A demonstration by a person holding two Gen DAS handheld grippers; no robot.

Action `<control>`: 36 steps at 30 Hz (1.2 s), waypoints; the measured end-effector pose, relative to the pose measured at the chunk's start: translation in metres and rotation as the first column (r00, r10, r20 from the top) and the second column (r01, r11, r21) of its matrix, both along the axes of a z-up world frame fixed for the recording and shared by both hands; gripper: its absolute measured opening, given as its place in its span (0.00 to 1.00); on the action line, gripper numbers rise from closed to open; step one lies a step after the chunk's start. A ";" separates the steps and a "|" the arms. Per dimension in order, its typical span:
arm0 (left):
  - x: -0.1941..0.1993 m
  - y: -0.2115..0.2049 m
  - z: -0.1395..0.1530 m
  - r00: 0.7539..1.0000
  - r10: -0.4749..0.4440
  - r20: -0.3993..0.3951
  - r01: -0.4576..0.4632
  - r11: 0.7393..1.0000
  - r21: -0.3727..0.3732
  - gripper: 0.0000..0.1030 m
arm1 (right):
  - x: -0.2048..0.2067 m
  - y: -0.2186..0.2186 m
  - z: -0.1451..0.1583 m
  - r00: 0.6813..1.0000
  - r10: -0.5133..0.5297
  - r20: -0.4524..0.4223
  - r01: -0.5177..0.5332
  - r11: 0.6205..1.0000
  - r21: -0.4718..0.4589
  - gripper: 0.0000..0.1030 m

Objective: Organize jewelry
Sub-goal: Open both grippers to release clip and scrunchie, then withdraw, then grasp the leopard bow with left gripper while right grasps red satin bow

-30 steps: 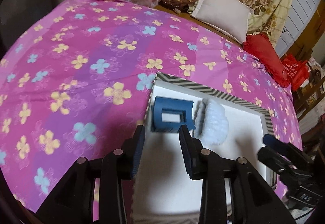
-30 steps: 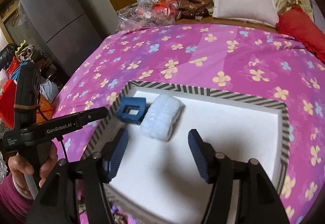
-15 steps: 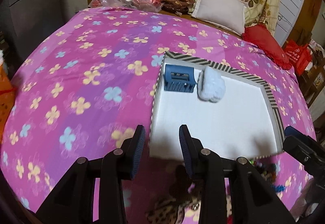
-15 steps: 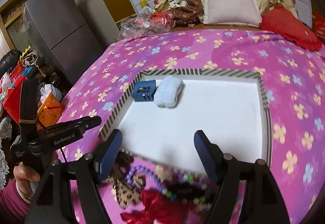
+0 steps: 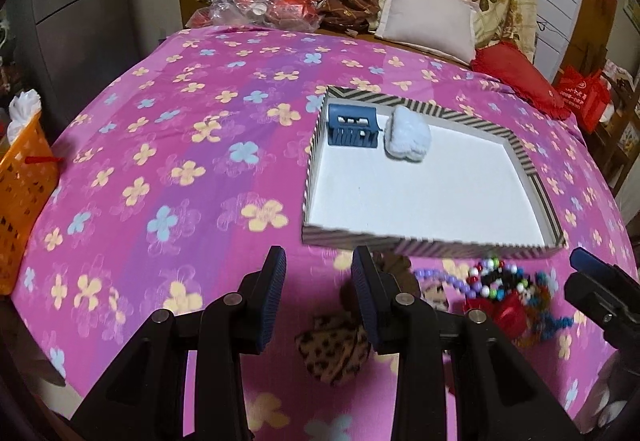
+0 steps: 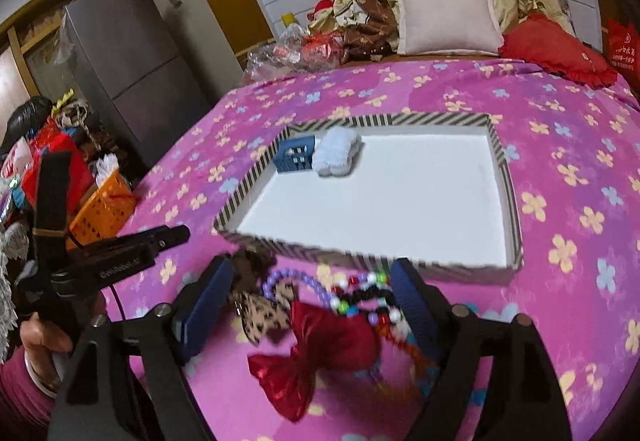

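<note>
A striped-rim tray point(image 5: 432, 241) with a white floor lies on the pink flowered bedspread. In its far left corner sit a blue hair claw point(image 5: 352, 125) and a fluffy pale-blue piece point(image 5: 408, 135). In front of the tray lies a pile: a leopard bow point(image 6: 264, 315), a red bow point(image 6: 320, 353) and a bead string point(image 6: 368, 293). My right gripper point(image 6: 310, 301) hangs over this pile, its jaws opening, the pads touching nothing. My left gripper point(image 5: 320, 293) is open and empty over the bedspread, left of the pile; the leopard bow point(image 5: 332, 353) lies just beyond its right finger.
An orange basket point(image 5: 20, 193) stands off the bed's left side, near a grey fridge point(image 6: 128, 73). Pillows point(image 5: 428, 21), a red cushion point(image 5: 520, 81) and a plastic bag of items point(image 5: 256, 5) crowd the far end. A hand point(image 6: 44, 337) holds the left gripper point(image 6: 160, 241).
Both grippers have drawn back from over the tray toward the near side of the bed. The jewelry pile has come into view. The right jaws have spread wider.
</note>
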State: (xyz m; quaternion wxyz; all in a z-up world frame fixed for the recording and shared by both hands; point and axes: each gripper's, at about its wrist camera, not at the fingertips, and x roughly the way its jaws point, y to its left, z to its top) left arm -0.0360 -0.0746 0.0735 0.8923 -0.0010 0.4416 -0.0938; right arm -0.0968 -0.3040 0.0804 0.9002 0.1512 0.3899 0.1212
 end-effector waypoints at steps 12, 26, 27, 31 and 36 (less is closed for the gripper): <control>-0.040 0.016 -0.010 1.000 0.010 0.008 -0.010 1.000 -0.015 0.30 | -0.045 -0.007 -0.007 1.000 -0.003 -0.004 0.003 0.999 -0.046 0.82; -0.049 0.037 -0.033 0.996 0.011 -0.088 -0.020 0.994 -0.107 0.30 | -0.059 0.025 -0.042 0.990 0.092 -0.106 -0.103 0.990 -0.100 0.79; -0.049 0.036 -0.033 0.996 0.007 -0.090 -0.017 0.993 -0.114 0.30 | -0.058 0.027 -0.044 0.990 0.094 -0.106 -0.105 0.989 -0.104 0.79; -0.051 0.031 -0.034 0.995 -0.034 -0.093 0.022 0.992 -0.127 0.30 | -0.056 0.036 -0.047 0.988 0.103 -0.117 -0.117 0.986 -0.119 0.79; -0.051 0.030 -0.037 0.992 -0.044 -0.117 0.024 0.986 -0.164 0.30 | -0.051 0.040 -0.051 0.987 0.100 -0.122 -0.114 0.987 -0.114 0.79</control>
